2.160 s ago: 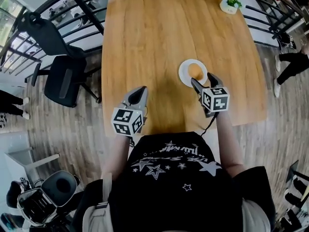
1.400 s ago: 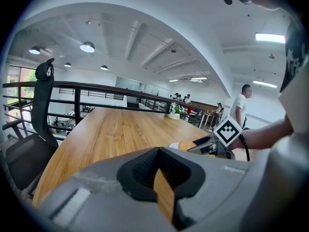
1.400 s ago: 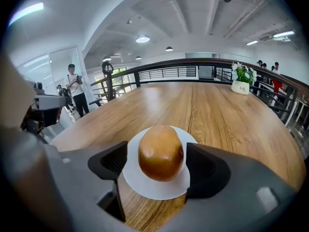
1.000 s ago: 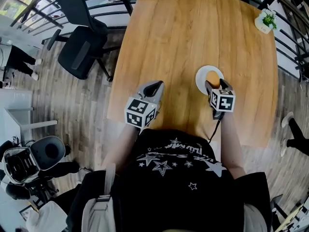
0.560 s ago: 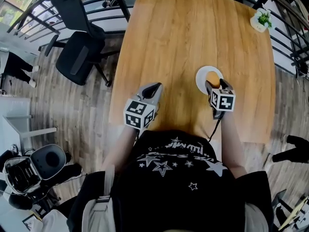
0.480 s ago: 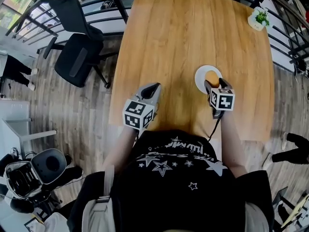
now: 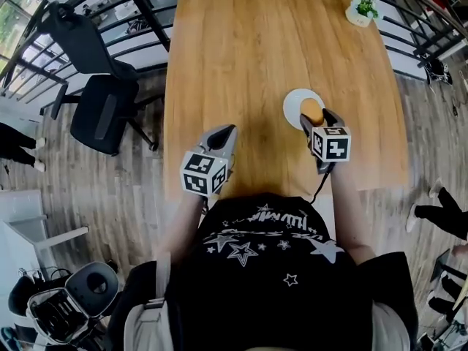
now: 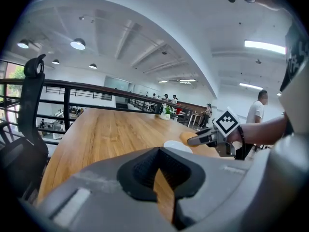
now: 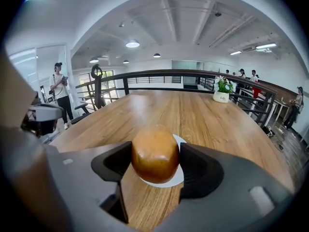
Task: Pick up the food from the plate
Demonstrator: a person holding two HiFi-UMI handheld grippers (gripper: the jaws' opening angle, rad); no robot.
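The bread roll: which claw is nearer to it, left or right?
Right. The right claw grips the bread roll on both sides, at the plate. The left claw hangs off to its left over the table, apart from both.

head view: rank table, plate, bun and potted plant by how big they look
1. table
2. plate
3. potted plant and bun: about alike. The plant sits farther off, so no ranking.

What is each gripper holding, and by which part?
Right gripper clamps the brown roll by its two opposite sides. Left gripper is shut and empty.
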